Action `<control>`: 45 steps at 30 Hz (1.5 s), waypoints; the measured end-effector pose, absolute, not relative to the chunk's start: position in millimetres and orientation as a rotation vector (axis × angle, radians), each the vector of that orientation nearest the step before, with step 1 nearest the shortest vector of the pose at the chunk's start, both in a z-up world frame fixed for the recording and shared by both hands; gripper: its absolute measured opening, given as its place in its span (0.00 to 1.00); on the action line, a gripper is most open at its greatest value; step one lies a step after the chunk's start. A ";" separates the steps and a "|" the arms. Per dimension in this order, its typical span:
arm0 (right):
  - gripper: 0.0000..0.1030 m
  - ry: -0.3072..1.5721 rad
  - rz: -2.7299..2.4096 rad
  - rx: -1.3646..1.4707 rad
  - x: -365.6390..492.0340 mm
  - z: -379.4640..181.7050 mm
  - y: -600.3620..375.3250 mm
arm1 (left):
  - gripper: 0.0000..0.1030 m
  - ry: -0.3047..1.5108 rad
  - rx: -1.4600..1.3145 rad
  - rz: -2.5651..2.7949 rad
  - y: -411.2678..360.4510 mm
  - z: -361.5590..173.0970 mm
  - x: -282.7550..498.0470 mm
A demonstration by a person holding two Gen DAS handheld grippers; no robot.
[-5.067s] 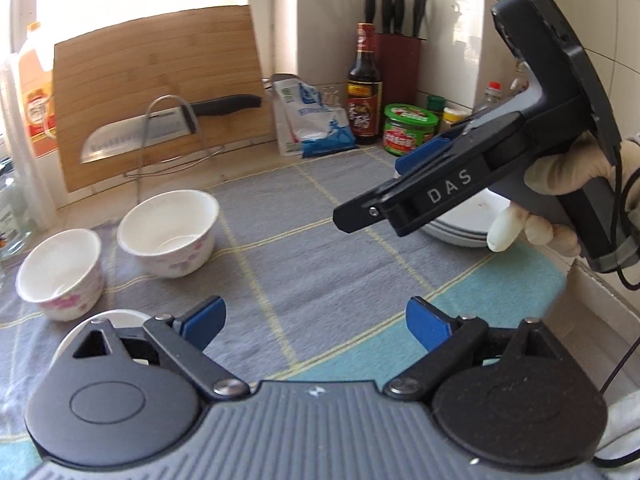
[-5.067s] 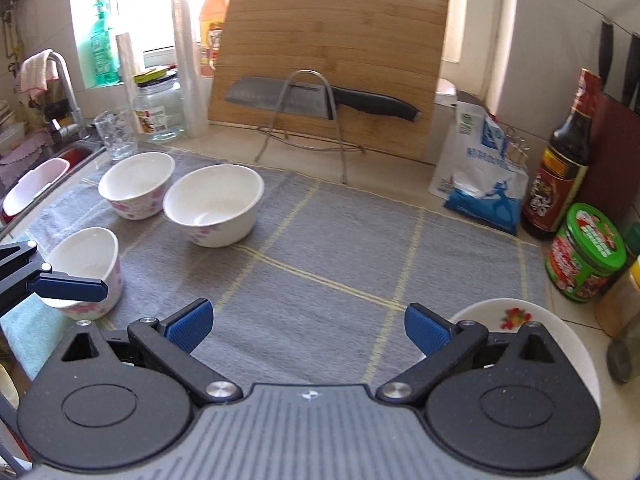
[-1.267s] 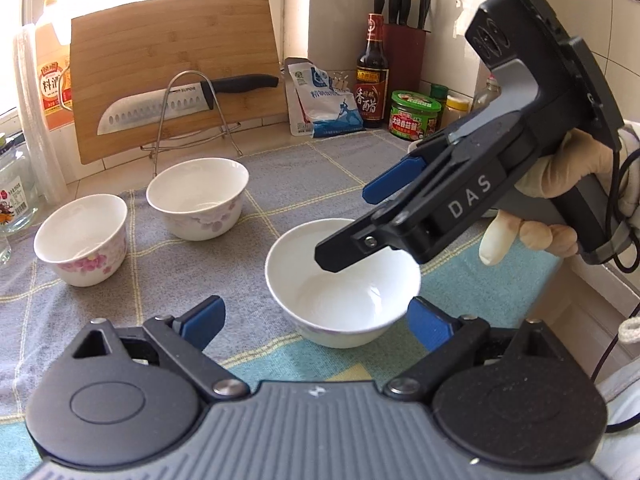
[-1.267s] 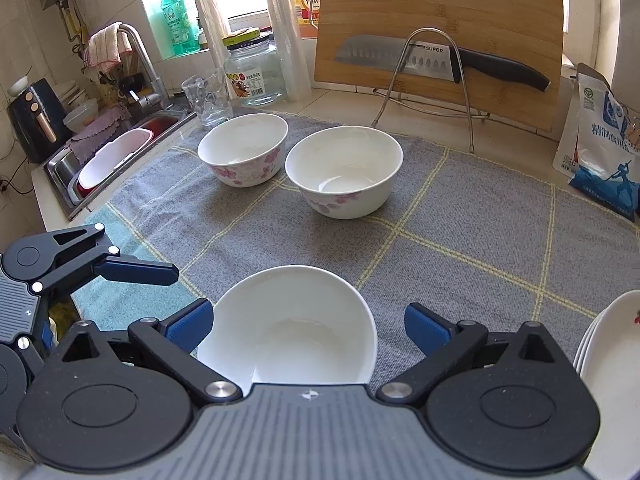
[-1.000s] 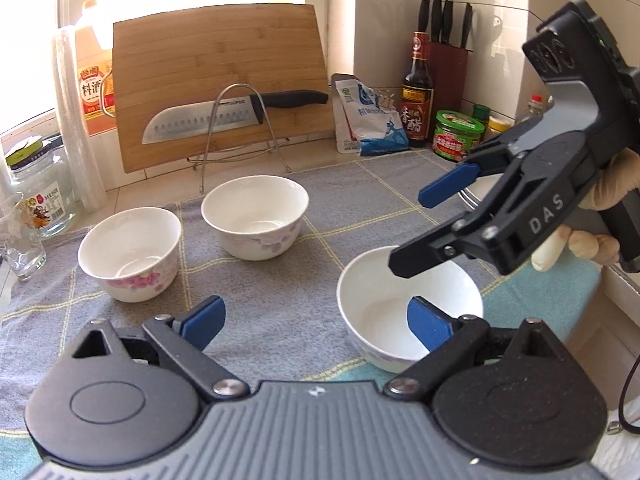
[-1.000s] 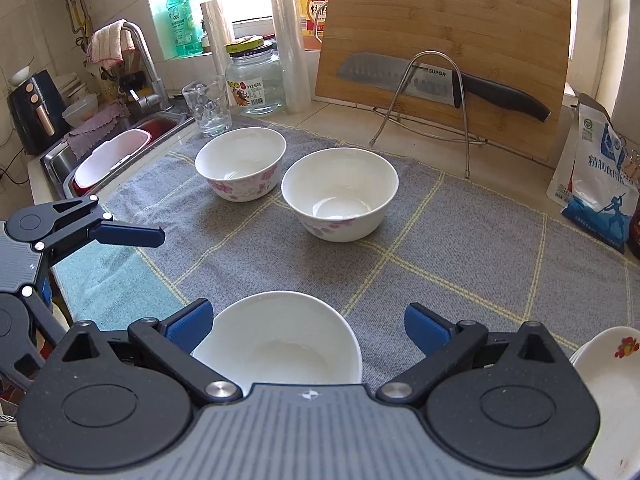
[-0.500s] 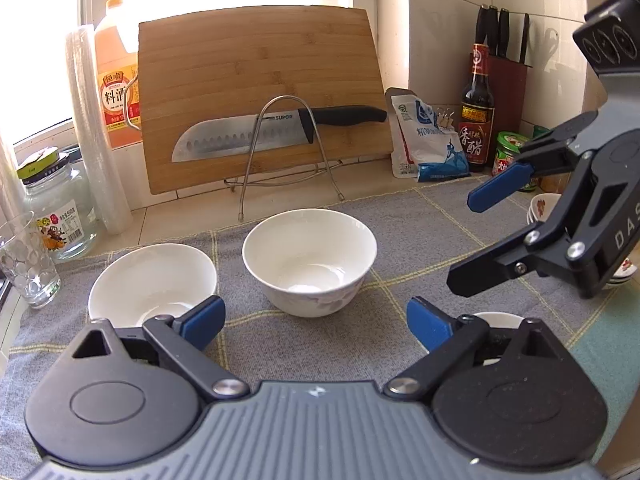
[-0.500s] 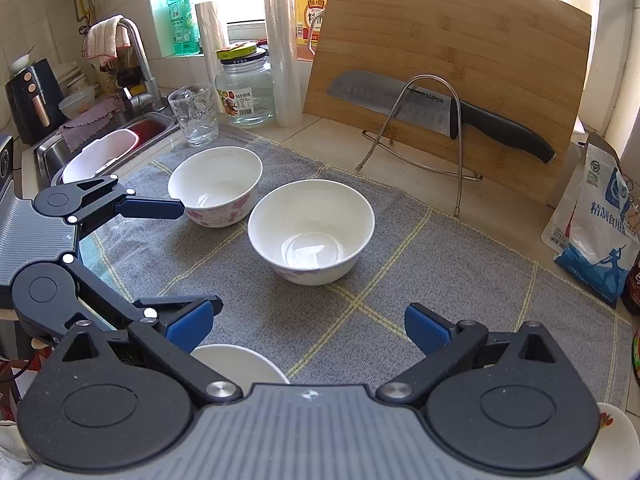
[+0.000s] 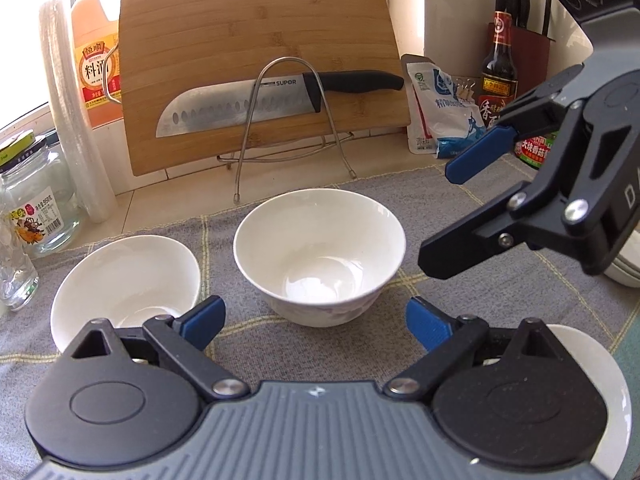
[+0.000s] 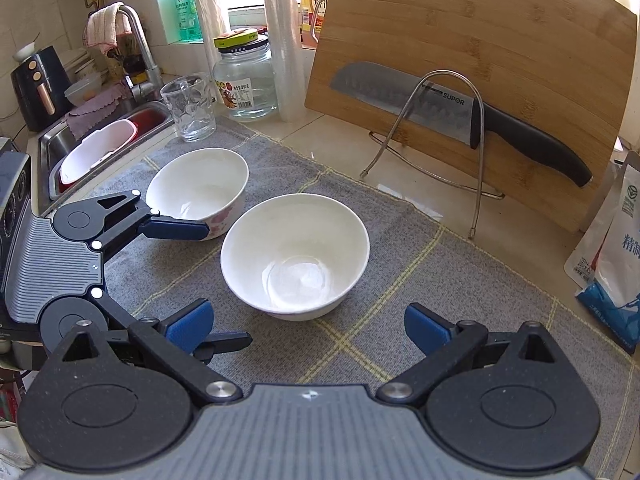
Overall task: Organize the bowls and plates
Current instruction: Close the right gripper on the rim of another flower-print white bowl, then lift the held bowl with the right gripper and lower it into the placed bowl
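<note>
Both grippers shifted toward middle bowl [image 9: 319, 256] | left gripper [image 9: 314, 318] open, bowl just ahead | right gripper [image 10: 307, 326] open

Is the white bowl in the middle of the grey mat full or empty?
Empty: the middle bowl stands upright on the grey mat, its bare glazed bottom showing.

In the left wrist view, a third white bowl [image 9: 588, 360] at the lower right is mostly hidden behind the camera's own tongs body, with only its rim showing, and the stack of plates [image 9: 624, 268] at the right edge is cut off by the frame and partly covered by the right tongs [image 9: 452, 216]. The left bowl [image 9: 124, 280] has its near side hidden behind the left tongs' finger. In the right wrist view, the sink [image 10: 104, 136] is cut by the left edge, and the blue-and-white bag [image 10: 616, 248] by the right edge.
</note>
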State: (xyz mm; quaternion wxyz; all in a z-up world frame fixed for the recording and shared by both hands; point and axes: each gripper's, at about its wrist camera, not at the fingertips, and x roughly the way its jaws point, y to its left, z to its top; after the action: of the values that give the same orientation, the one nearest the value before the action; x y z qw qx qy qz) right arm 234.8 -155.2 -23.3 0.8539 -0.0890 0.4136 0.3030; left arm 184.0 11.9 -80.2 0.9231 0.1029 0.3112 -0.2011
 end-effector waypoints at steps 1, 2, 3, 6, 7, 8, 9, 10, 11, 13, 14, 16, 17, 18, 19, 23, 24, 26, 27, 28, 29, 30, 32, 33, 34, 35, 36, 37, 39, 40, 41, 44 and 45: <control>1.00 0.874 0.647 -0.181 238.4 -24.0 -154.7 | 0.94 0.642 0.212 -0.415 11.1 -81.0 185.7; 1.00 0.877 0.654 -0.176 242.7 -25.0 -153.7 | 0.94 0.642 0.214 -0.415 10.2 -81.7 187.0; 1.00 0.880 0.662 -0.174 246.5 -25.6 -152.7 | 0.93 0.643 0.219 -0.415 9.1 -82.3 188.7; 1.00 0.889 0.678 -0.171 258.3 -28.4 -149.6 | 0.93 0.645 0.229 -0.411 5.7 -84.0 192.9; 0.99 0.893 0.682 -0.169 262.0 -29.6 -148.6 | 0.92 0.650 0.231 -0.412 4.6 -84.7 194.1; 0.99 0.898 0.687 -0.168 266.3 -31.2 -147.1 | 0.92 0.653 0.231 -0.413 3.7 -85.2 195.3; 0.98 0.900 0.690 -0.166 270.4 -32.5 -145.8 | 0.92 0.651 0.231 -0.414 2.9 -85.8 196.0; 0.97 0.903 0.695 -0.163 273.8 -33.6 -144.7 | 0.92 0.652 0.233 -0.415 2.0 -86.3 196.5; 0.97 0.907 0.702 -0.158 277.8 -35.0 -143.2 | 0.92 0.653 0.235 -0.415 1.0 -87.1 198.0; 0.94 0.912 0.710 -0.160 284.6 -38.1 -140.5 | 0.91 0.653 0.235 -0.417 -0.2 -87.8 198.9; 0.93 0.915 0.711 -0.171 288.0 -40.1 -138.4 | 0.90 0.655 0.230 -0.419 -0.3 -88.0 200.0; 0.84 0.917 0.711 -0.182 294.2 -43.5 -135.9 | 0.89 0.651 0.216 -0.423 -0.3 -88.0 201.8; 0.84 0.921 0.713 -0.178 297.2 -45.3 -135.7 | 0.89 0.651 0.216 -0.419 -0.7 -88.3 202.9; 0.84 0.924 0.714 -0.171 300.2 -46.9 -135.8 | 0.88 0.652 0.217 -0.416 -1.4 -88.6 204.0; 0.83 0.928 0.716 -0.163 303.3 -48.6 -135.9 | 0.88 0.652 0.215 -0.413 -1.6 -88.8 205.0; 0.76 0.937 0.727 -0.151 311.0 -52.6 -135.1 | 0.88 0.650 0.213 -0.412 -1.9 -88.8 207.9; 0.74 0.939 0.731 -0.146 312.8 -53.1 -134.8 | 0.88 0.651 0.213 -0.413 -2.1 -89.0 208.9; 0.71 0.942 0.737 -0.142 315.2 -54.3 -133.7 | 0.88 0.649 0.208 -0.416 -2.0 -88.8 210.5; 0.69 0.944 0.741 -0.142 316.3 -54.9 -132.9 | 0.87 0.648 0.208 -0.417 -2.1 -88.7 211.1; 0.68 0.945 0.743 -0.142 317.1 -55.6 -132.7 | 0.87 0.647 0.207 -0.417 -2.2 -88.6 211.5; 0.67 0.948 0.746 -0.142 317.9 -56.4 -132.4 | 0.87 0.646 0.208 -0.418 -2.2 -88.7 211.7; 0.65 0.950 0.750 -0.142 318.6 -57.3 -132.1 | 0.87 0.645 0.210 -0.419 -2.3 -89.0 211.9; 0.62 0.953 0.755 -0.144 319.5 -58.6 -131.6 | 0.87 0.645 0.210 -0.421 -1.9 -89.1 212.7; 0.61 0.954 0.758 -0.142 319.9 -59.0 -131.5 | 0.87 0.644 0.210 -0.423 -1.6 -89.1 212.2; 0.61 0.955 0.758 -0.142 319.9 -59.2 -131.0 | 0.87 0.644 0.209 -0.423 -1.7 -89.0 212.4; 0.61 0.955 0.757 -0.145 319.8 -59.2 -130.6 | 0.87 0.644 0.210 -0.424 -1.5 -88.9 212.3; 0.61 0.955 0.755 -0.145 319.7 -59.2 -130.4 | 0.87 0.644 0.211 -0.424 -1.5 -88.8 212.4; 0.61 0.957 0.753 -0.144 319.7 -59.0 -130.1 | 0.87 0.645 0.211 -0.424 -1.7 -88.6 212.3; 0.61 0.958 0.750 -0.147 319.1 -58.5 -129.6 | 0.87 0.647 0.218 -0.426 -2.3 -88.2 212.2; 0.61 0.957 0.750 -0.149 318.5 -57.8 -129.4 | 0.87 0.647 0.218 -0.427 -2.3 -87.9 212.0; 0.61 0.956 0.750 -0.150 317.7 -56.7 -129.4 | 0.87 0.648 0.218 -0.429 -2.0 -87.5 211.4; 0.61 0.954 0.755 -0.145 314.3 -52.8 -130.2 | 0.87 0.651 0.220 -0.430 -1.8 -85.1 208.9; 0.62 0.953 0.756 -0.143 312.7 -51.0 -130.7 | 0.87 0.651 0.221 -0.429 -1.9 -83.8 207.2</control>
State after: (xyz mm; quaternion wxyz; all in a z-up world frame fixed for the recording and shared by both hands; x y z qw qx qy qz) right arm 312.7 -130.7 -51.0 0.8182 -0.0669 0.4474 0.3548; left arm 207.2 -1.9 -83.8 0.9190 0.1075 0.3168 -0.2088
